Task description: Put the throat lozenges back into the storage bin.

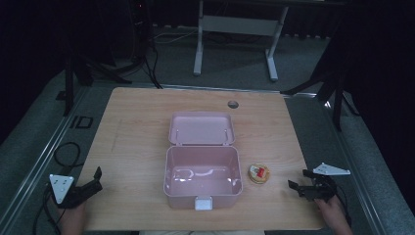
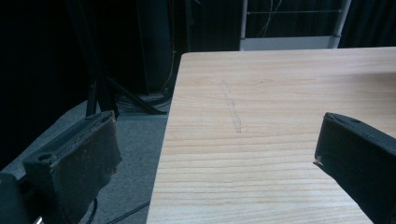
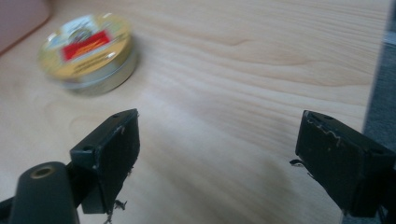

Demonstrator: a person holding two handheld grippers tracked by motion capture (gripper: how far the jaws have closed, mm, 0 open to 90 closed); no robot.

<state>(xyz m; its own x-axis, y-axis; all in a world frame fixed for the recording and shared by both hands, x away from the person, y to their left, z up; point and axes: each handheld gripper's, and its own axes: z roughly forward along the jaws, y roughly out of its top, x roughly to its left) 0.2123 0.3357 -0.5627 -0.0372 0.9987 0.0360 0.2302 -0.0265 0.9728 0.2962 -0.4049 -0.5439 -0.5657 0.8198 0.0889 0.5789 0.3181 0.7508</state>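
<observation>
- Two grippers sit low at the near corners of the desk (image 1: 132, 122), one in each of the person's hands, and neither touches anything.
- The right gripper (image 1: 299, 185) is at the near right, pointing left towards a small round tin (image 1: 259, 174); its fingers (image 3: 112, 154) are spread wide with nothing between them but bare wood.
- In the right gripper view the round tin (image 3: 88, 51) lies ahead and to the upper left, near the fingers but clearly apart from them. It is flat on its base, with a yellow lid carrying a red label.
- From the high view, the tin rests on the desk just beside the right wall of a pink plastic box (image 1: 202, 178), close to it, though I cannot tell whether they touch.
- The box stands in the middle of the desk with its hinged lid (image 1: 201, 129) thrown back flat away from the person, a white latch (image 1: 203, 202) on its near wall, and its inside bare.
- The left gripper (image 1: 93, 180) is at the near left corner, well apart from the box, angled up and to the right.
- In the left gripper view its fingers (image 2: 79, 158) are spread wide too, one over the floor beyond the desk edge, the other over the wood.
</observation>
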